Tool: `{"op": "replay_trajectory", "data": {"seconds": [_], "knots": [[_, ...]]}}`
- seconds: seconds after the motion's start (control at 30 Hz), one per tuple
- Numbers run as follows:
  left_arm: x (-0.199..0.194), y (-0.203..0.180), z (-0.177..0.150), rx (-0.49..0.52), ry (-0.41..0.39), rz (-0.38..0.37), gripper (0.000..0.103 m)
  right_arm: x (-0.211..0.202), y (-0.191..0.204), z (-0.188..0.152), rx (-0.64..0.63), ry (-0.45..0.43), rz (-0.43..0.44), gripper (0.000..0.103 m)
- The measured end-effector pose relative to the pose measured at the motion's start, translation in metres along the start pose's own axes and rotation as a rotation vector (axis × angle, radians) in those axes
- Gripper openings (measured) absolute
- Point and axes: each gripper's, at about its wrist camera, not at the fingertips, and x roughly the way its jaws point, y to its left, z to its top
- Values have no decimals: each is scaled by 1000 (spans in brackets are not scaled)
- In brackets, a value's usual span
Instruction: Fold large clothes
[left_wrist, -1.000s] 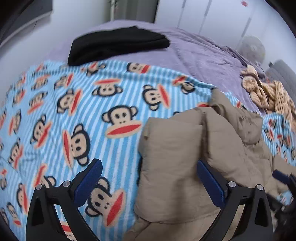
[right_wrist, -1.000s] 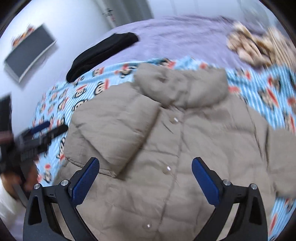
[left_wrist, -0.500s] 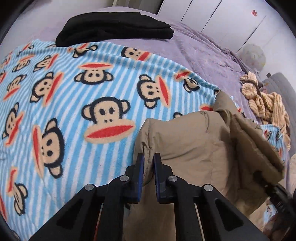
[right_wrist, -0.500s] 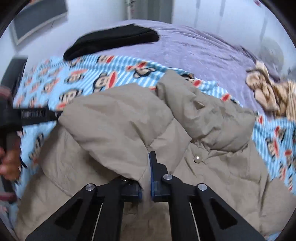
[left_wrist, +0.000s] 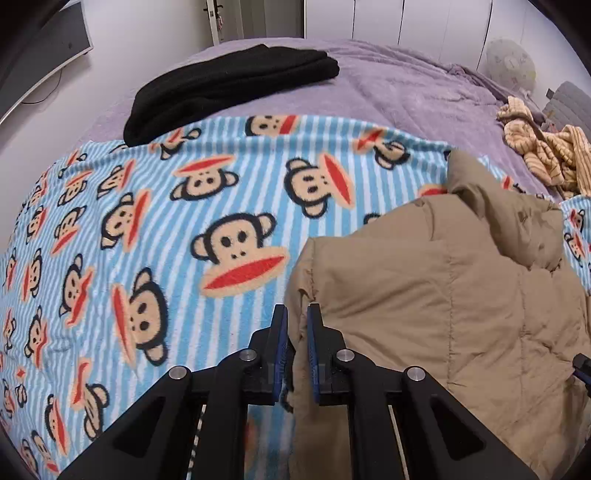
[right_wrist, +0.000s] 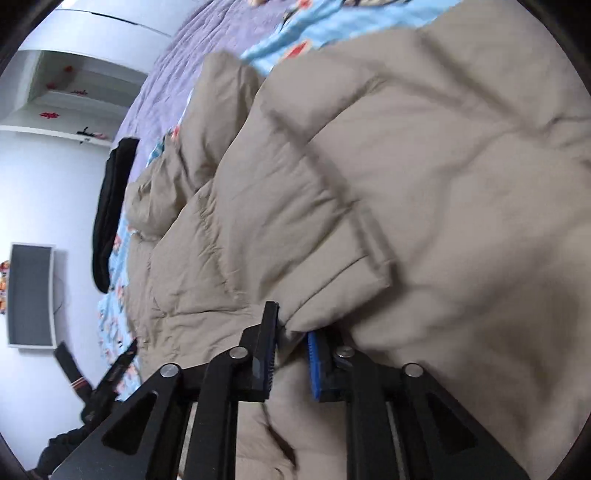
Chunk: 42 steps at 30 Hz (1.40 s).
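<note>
both grippers' fingers closed since earlier, pinching jacket (left_wrist: 424, 295) edge; right gripper (right_wrist: 291, 354) easing.

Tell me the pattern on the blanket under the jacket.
Blue and white stripes with cartoon monkey faces, seen best in the left wrist view: blanket, jacket.

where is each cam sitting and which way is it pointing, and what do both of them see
Left wrist: rides the left gripper, angled down across the bed; sees the monkey-print blanket, black folded garment and tan puffer jacket, whose edge its jaws pinch. The right gripper's tip peeks in at the right edge.
Right wrist: rides the right gripper, rolled sideways, close over the jacket; its jaws have just been opening, fabric between them. The left gripper shows at lower left.
Shared: jacket, blanket, black garment, purple bedspread, wall screen.
</note>
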Motion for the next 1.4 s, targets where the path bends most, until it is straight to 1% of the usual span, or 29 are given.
{"op": "replay_trajectory", "data": {"seconds": [0.07, 0.1, 0.13, 0.17, 0.2, 0.23, 0.27, 0.3, 0.33, 0.37, 0.43, 0.47, 0.53, 0.6, 0.7, 0.77, 0.83, 0.87, 0.9, 0.93, 0.97, 1.03, 1.13, 1.17, 1.2, 1.23, 1.27, 1.33, 1.4], "knots": [[-18, 3, 1, -5, -32, -33, 12, -26, -2, 4, -25, -80, -79, 20], [-24, 1, 0, 0, -40, -50, 12, -41, 2, 7, -72, -139, -130, 22], [-27, -4, -3, 13, -34, -63, 12, -53, 8, 9, -128, -187, -151, 22], [-24, -10, -7, 34, -14, -66, 13, -60, 18, 11, -195, -216, -153, 22], [-19, -18, -13, 63, 10, -46, 13, -61, 28, 14, -263, -214, -141, 22], [-10, -28, -22, 99, 40, -2, 13, -56, 37, 15, -321, -191, -125, 22], [1, -34, -30, 124, 66, 42, 13, -47, 44, 18, -350, -161, -109, 22], [10, -38, -39, 130, 82, 70, 13, -34, 49, 18, -371, -119, -95, 22], [19, -39, -46, 127, 88, 87, 13, -19, 52, 17, -392, -82, -100, 22], [23, -40, -51, 127, 84, 92, 13, -6, 55, 15, -410, -55, -123, 22], [25, -43, -54, 145, 76, 111, 13, 20, 50, 7, -436, 14, -189, 20], [23, -46, -53, 162, 77, 126, 13, 27, 44, 6, -432, 31, -180, 19], [17, -49, -48, 179, 90, 136, 13, 22, 35, 9, -388, 37, -132, 19], [8, -48, -44, 155, 105, 100, 13, 10, 24, 14, -327, 40, -90, 20], [-9, -50, -40, 115, 111, 55, 13, -11, -1, 19, -209, 70, 41, 20], [-20, -58, -41, 117, 106, 39, 13, -22, -19, 18, -144, 78, 97, 21], [-30, -71, -44, 135, 102, 25, 13, -34, -37, 14, -76, 78, 137, 31], [-34, -79, -46, 146, 100, 14, 13, -40, -49, 12, -44, 74, 154, 48], [-37, -86, -48, 156, 99, 6, 13, -46, -59, 11, -7, 67, 175, 67], [-40, -94, -50, 165, 102, -1, 13, -52, -67, 9, 20, 57, 193, 73], [-43, -102, -53, 174, 107, -9, 13, -56, -72, 6, 39, 48, 207, 77], [-47, -118, -61, 192, 120, -27, 13, -66, -84, 3, 71, 33, 224, 77], [-52, -142, -72, 221, 141, -51, 13, -79, -99, 0, 90, 16, 225, 81], [-52, -150, -75, 229, 150, -58, 21, -82, -103, -1, 93, 11, 224, 81], [-53, -157, -79, 234, 160, -64, 74, -86, -108, -2, 97, 4, 222, 82], [-55, -164, -82, 232, 166, -57, 103, -89, -112, -3, 101, -5, 221, 83], [-57, -170, -84, 226, 140, -43, 102, -95, -118, -3, 109, -18, 220, 83], [-58, -186, -88, 256, 137, -50, 102, -105, -131, -4, 128, -43, 221, 85], [-58, -201, -90, 262, 135, -50, 102, -114, -142, -2, 146, -70, 224, 86]]}}
